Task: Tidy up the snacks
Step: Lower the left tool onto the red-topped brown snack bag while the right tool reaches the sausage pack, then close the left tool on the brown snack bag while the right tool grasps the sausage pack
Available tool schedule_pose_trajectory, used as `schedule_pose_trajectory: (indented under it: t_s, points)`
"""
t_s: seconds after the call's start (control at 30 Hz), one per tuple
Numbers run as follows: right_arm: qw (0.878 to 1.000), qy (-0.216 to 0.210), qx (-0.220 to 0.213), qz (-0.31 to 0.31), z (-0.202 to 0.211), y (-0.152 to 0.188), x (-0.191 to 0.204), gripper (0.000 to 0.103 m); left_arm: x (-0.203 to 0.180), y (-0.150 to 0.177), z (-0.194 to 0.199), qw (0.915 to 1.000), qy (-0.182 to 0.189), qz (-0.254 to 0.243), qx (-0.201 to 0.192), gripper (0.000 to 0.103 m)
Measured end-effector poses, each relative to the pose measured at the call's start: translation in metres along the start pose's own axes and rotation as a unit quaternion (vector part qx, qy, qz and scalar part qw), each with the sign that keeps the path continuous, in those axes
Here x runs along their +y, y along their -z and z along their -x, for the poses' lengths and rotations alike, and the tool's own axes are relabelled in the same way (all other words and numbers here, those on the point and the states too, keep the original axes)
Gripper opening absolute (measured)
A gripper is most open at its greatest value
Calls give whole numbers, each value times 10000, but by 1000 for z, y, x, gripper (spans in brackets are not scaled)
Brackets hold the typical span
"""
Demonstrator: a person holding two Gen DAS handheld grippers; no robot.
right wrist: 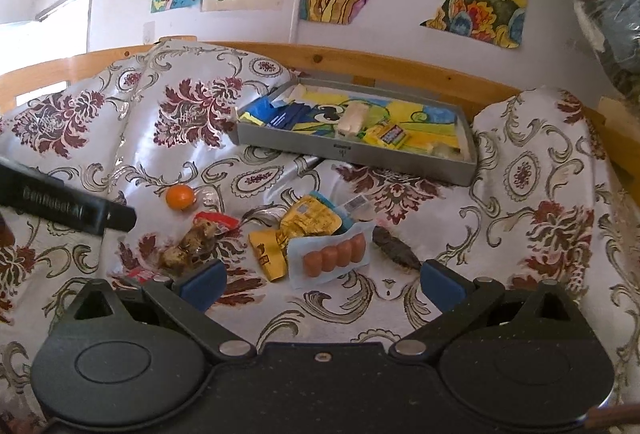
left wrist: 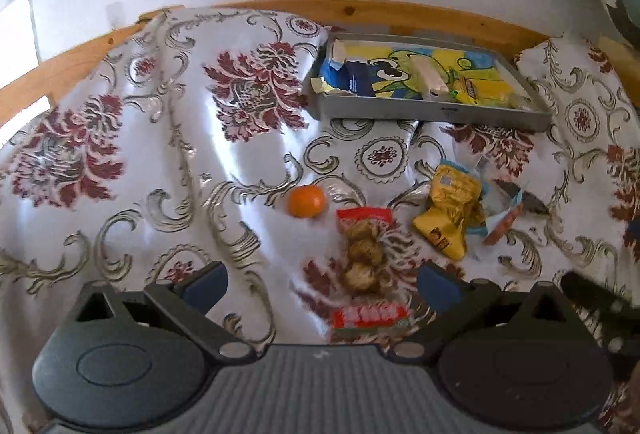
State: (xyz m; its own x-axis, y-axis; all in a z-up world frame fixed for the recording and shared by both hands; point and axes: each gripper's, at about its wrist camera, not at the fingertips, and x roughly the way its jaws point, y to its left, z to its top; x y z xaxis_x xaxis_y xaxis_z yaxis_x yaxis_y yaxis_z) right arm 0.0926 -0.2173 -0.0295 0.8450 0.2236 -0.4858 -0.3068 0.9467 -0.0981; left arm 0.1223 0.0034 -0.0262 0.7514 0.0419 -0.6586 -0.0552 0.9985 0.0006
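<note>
Both tools hang spread and empty over loose snacks on the bed.

The left tool (left wrist: 322, 284) has the nut pack (left wrist: 366, 258) lying between its parted fingers, untouched; an orange (left wrist: 306, 201) sits just beyond, and a gold pack (left wrist: 450, 210) off to its right. The right tool (right wrist: 320, 284) faces the sausage pack (right wrist: 334, 254), with the gold pack (right wrist: 296, 234) just left of that and a dark leaf-like piece (right wrist: 396, 248) to the right. The tray (right wrist: 352, 154), part-filled, lies well ahead, nothing between.
</note>
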Motion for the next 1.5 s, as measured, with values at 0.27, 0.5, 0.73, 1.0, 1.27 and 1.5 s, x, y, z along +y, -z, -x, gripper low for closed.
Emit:
schedule_pose_trajectory:
  t_s: [0.27, 0.5, 0.73, 1.0, 1.27, 1.5]
  points:
    - [9989, -69, -126, 448, -40, 4, -2, 102, 6, -16, -36, 9988, 276, 58, 392, 103]
    - [9957, -298, -76, 874, -83, 14, -6, 102, 5, -19, -65, 9976, 551, -27, 408, 103]
    - [9945, -536, -33, 896, -116, 16, -14, 102, -2, -28, -96, 9955, 693, -382, 518, 103]
    - [9919, -621, 64, 1102, -134, 20, -15, 102, -9, -16, -122, 9909, 1021, -330, 817, 102]
    - [9943, -715, 148, 774, -145, 19, -27, 102, -21, -12, -133, 9890, 846, -879, 831, 101]
    - [9944, -724, 73, 760, -144, 19, -26, 91, -16, -13, -131, 9893, 835, -743, 934, 86]
